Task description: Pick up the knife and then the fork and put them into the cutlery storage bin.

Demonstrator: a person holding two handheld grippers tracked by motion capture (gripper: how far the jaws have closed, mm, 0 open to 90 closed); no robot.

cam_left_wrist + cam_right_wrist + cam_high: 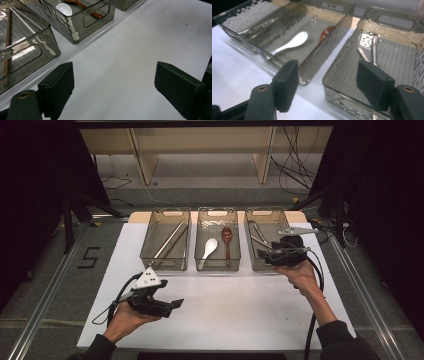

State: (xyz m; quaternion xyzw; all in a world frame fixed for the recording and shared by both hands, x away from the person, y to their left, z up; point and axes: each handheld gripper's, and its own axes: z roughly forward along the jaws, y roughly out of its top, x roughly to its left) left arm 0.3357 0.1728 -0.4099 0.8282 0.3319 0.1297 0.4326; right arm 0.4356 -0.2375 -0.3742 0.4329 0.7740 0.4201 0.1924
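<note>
At lower left of the high view I see my left gripper (172, 306) released, jaws wide over the bare white table (240, 310). Centre bin (218, 240) holds a white spoon (208, 251) and a brown spoon (227, 237). My right gripper (327, 82), also released, hovers over the right bin (387, 62); its view reveals metal utensils (372, 50) inside.

The person wears dark long sleeves (340, 335). The left black two-jaw tongs (170, 306) carry a pale grey three-cornered plate (148, 279) with dark holes; the right black tongs (267, 254) carry a grey plate (295, 231). Black cables (312, 325) trail back. Brass-ringed holes (262, 88) mark the jaw mounts.
</note>
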